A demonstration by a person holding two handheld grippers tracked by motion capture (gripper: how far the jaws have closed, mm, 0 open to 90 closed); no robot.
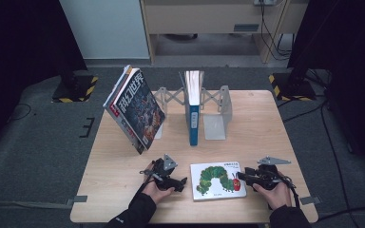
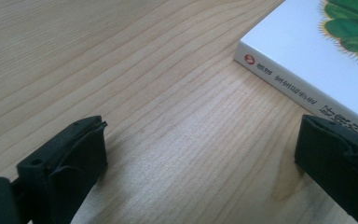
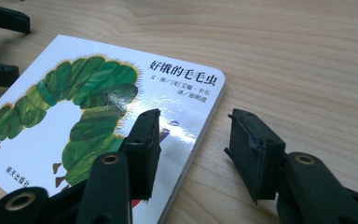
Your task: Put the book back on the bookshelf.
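A white picture book with a green caterpillar lies flat near the table's front edge. My left gripper rests on the wood just left of the book, held by a hand. In the left gripper view its jaws stand wide open over bare table, and the book's spine runs past the right jaw. My right gripper is at the book's right edge. It is open, with one jaw over the cover and the other over the wood, so the jaws straddle that edge.
At the table's back, a blue book stands upright in a metal folding book rack. Thick magazines lean against the rack's left end. Bare wood lies left of the hands. Cables cross the floor at right.
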